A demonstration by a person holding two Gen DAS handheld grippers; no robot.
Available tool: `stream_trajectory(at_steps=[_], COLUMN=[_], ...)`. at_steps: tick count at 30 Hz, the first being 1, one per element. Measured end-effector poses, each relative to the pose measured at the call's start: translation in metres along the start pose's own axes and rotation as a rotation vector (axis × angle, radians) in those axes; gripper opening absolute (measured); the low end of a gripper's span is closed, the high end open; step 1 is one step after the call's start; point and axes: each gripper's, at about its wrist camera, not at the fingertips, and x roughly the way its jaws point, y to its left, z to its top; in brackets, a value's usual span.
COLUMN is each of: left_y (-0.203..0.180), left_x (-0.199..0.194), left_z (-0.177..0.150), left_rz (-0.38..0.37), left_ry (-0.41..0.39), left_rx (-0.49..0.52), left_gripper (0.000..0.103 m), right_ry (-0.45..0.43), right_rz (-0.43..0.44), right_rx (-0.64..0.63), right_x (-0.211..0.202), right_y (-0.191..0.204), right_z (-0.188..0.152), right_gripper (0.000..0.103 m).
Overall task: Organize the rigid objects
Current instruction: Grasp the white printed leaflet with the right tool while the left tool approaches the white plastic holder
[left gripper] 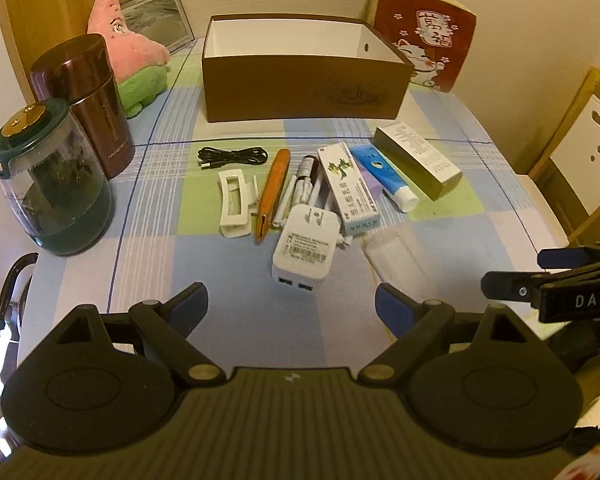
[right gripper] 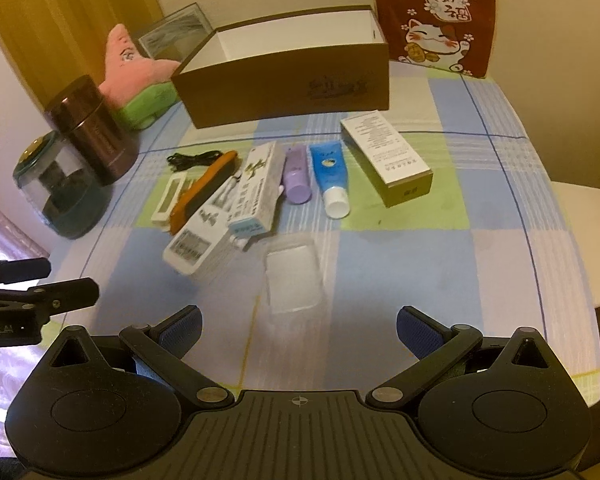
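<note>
An open brown box [left gripper: 300,92] [right gripper: 284,88] stands at the back of the checked tablecloth, empty as far as I see. In front lie a white USB charger [left gripper: 304,246] [right gripper: 194,246], a green-white carton [left gripper: 348,188] [right gripper: 256,190], a blue tube [left gripper: 386,178] [right gripper: 331,176], a purple tube [right gripper: 297,178], a gold-white carton [left gripper: 418,162] [right gripper: 386,158], an orange case [left gripper: 272,192] [right gripper: 202,188], a white clip [left gripper: 236,204], a black cable [left gripper: 232,157] and a clear plastic case [left gripper: 396,260] [right gripper: 294,280]. My left gripper [left gripper: 292,306] and right gripper [right gripper: 298,330] are open and empty, near the table's front.
A brown canister [left gripper: 86,104] and a green-lidded glass jar [left gripper: 52,180] stand at the left. A pink plush [left gripper: 128,44], a framed picture [left gripper: 156,20] and a red lucky-cat cushion [left gripper: 424,36] are at the back. A chair [left gripper: 580,156] is on the right.
</note>
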Motion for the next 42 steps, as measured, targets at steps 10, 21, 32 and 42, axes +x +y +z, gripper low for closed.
stream_trajectory(at_steps=[10,21,32,42], left_y=[0.007,0.016,0.022,0.029], left_x=[0.031,0.069,0.106,0.121], left_z=[0.028,0.046,0.058,0.061], left_rz=[0.046,0.113,0.179,0.254], left_ry=[0.025,0.048,0.070,0.080], left_rx=[-0.051,-0.142,-0.205,-0.237], left_gripper=[0.089,0.089,0.088,0.086], right_ry=[-0.025,-0.082,-0.045,0.009], right_rz=[0.017,0.000,-0.001,0.026], right_rx=[-0.023,-0.085,-0.209,-0.266], right_x=[0.026,0.073,0.136,0.171], right_y=[-0.035,-0.085,-0.109,-0.117], right_z=[0.035,0.084,0.114,0.123], right_gripper=[0.101,0.101,0.087,0.063])
